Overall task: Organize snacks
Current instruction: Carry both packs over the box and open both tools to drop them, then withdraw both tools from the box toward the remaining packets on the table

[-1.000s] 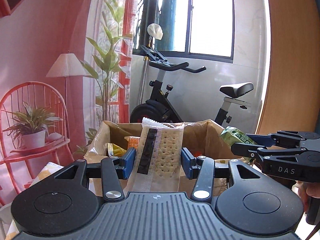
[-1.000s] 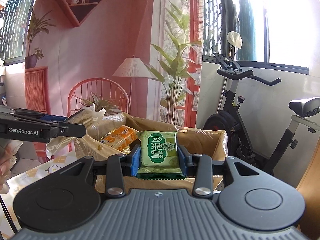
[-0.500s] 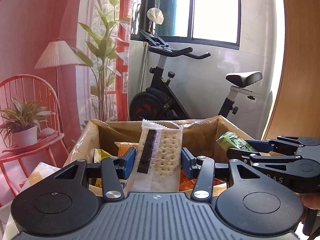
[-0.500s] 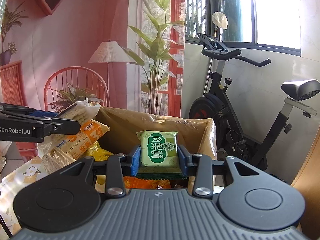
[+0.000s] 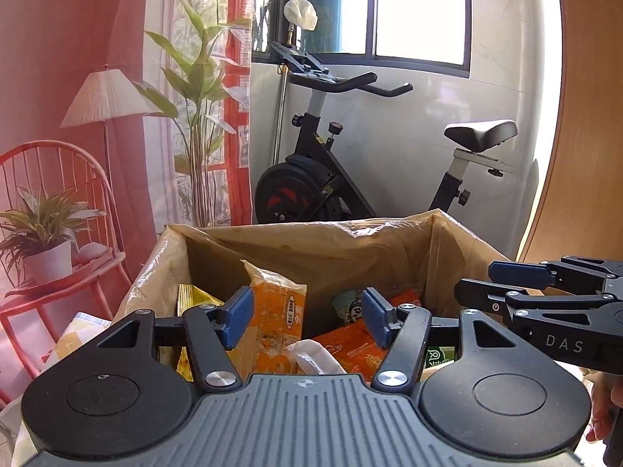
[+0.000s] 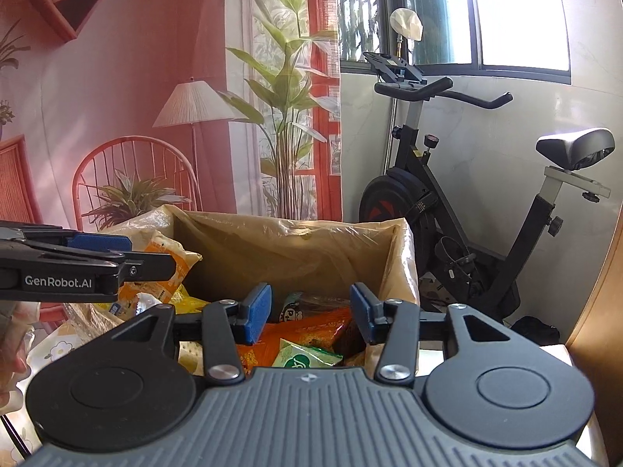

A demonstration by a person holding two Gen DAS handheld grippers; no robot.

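Note:
A cardboard box lined with clear plastic holds several snack packs; it also shows in the right wrist view. My left gripper is open and empty above the box. The clear cracker pack lies below it among orange packs. My right gripper is open and empty above the box's right side. The green pack lies below it on an orange pack. Each gripper shows in the other's view, the right one and the left one.
An exercise bike stands behind the box by the window. A red chair with a potted plant is at the left. A wooden panel rises at the right. A patterned tablecloth shows under the box.
Both grippers have opened. The cracker pack dropped from the left gripper and the green pack from the right gripper into the box. Both grippers moved closer over the box.

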